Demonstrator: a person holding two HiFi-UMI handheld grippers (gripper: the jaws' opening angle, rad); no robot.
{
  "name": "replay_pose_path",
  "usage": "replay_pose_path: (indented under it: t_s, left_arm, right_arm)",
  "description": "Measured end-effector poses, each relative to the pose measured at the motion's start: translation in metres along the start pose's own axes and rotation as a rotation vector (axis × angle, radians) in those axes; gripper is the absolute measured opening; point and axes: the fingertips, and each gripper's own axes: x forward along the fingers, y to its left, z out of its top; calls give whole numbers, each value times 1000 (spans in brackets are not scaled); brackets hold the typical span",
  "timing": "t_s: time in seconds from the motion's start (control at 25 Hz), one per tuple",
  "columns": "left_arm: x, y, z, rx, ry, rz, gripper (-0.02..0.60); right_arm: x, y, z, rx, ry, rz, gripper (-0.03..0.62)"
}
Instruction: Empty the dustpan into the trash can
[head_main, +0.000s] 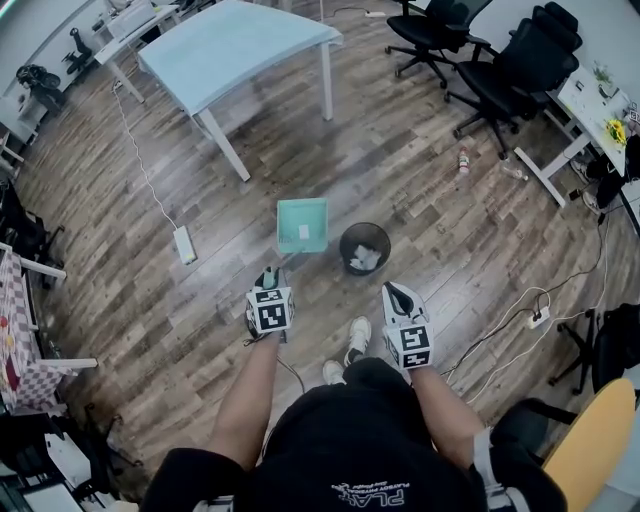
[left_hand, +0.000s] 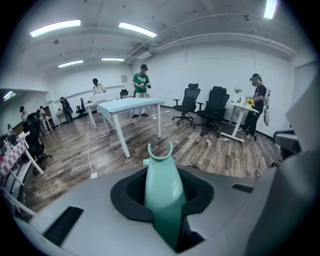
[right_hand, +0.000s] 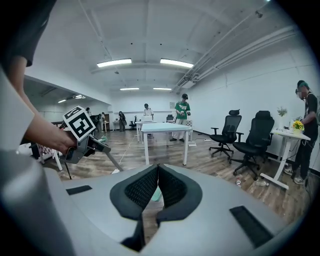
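We've got the left gripper (head_main: 268, 283) clamped on the teal handle (left_hand: 163, 189) of the dustpan (head_main: 302, 225); the jaws are part-closed round it, w/ the handle's forked end poking out past them. The pan sits low over the wood floor (head_main: 420, 190), far of the gripper, w/ its long axis running near-to-far, mouth at the far end. A small white scrap (head_main: 303, 232) lies inside.

The black trash can (head_main: 343, 248) stands just right of the pan, almost rim to wall, w/ white paper (head_main: 366, 258) already in it. That's the relation that counts: the can is off the pan's right side, not ahead of its mouth. We reckon the pan has to swing right and over the rim, then tip mouth-down.

The right gripper (right_hand: 158, 171) is closed on nothing, pads meeting. It's prob. the nearer one to the can, but it's the left that carries the pan.
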Motion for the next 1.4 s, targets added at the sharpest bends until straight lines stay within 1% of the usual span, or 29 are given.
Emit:
replay_pose_path:
  t_s: [0.12, 0.32, 0.48, 0.72, 0.84, 1.0, 1.2, 1.4]
  left_arm:
    - [16, -1, -6, -10, 40, 6, 97]
    - [52, -13, -16, -2, 91, 12, 97]
    - [76, -24, -26, -13, 174, 15, 97]
    - [116, -37, -41, -25, 243, 22, 97]
    - [132, -39, -48, -15, 267, 20, 98]
    - [156, -40, -57, -30, 292, 31, 98]
    - [178, -40, -68, -36, 331, 23, 98]
    - [192, -33, -77, -33, 358, 32, 98]
  right_arm:
    - [19, -18, 3, 16, -1, 2, 25]
    - [45, -59, 0, 26, 24, -4, 25]
    - [61, -80, -10, 43, 60, 5, 25]
    - [85, -89, -29, 56, 109, 57, 25]
    - [93, -91, -30, 68, 116, 73, 25]
    - [107, -96, -31, 92, 120, 86, 25]
    - [114, -86, -29, 67, 134, 129, 25]
    - [120, -74, -30, 59, 150, 163, 25]
